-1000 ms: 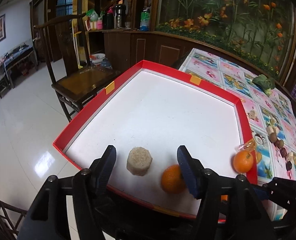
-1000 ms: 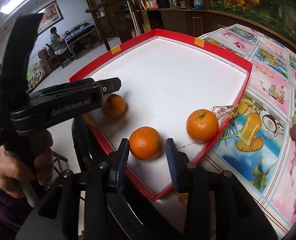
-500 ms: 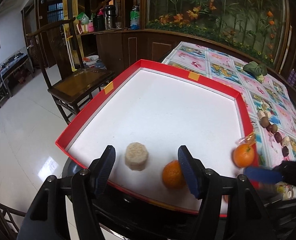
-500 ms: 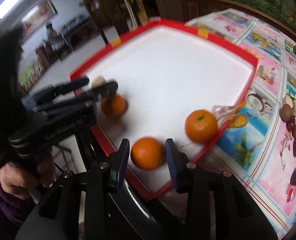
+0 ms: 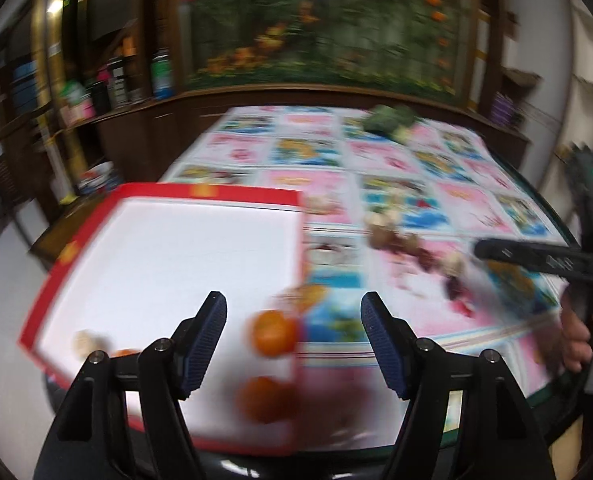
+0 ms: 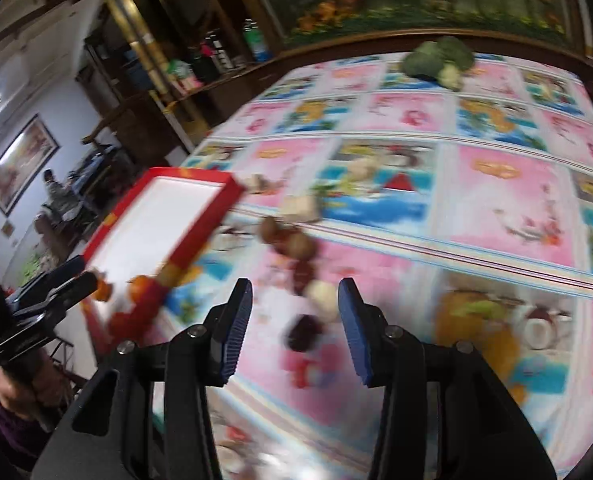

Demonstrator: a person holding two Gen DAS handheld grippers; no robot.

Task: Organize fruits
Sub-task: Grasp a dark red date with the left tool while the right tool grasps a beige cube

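Both views are blurred by motion. In the left wrist view my left gripper (image 5: 294,312) is open and empty above the near right corner of the red-rimmed white tray (image 5: 212,191). Two oranges (image 5: 273,333) (image 5: 265,399) lie there, and a beige cake (image 5: 85,341) at the near left. My right gripper (image 6: 295,300) is open and empty over a row of small fruits: a dark one (image 6: 304,332), a pale one (image 6: 323,295) and brown ones (image 6: 296,242) on the patterned tablecloth. It also shows at the right of the left wrist view (image 5: 536,260).
The tablecloth (image 6: 496,184) covers the table. A green vegetable (image 6: 436,58) lies at the far edge. Wooden shelves with bottles (image 5: 160,74) stand behind. The table's front edge (image 5: 496,416) runs near the grippers. A wooden chair (image 5: 52,236) stands left of the tray.
Both grippers have swung to the right. The right one left the orange in the tray and now hangs over the small fruits on the cloth. The left one moved toward the tray's right corner.
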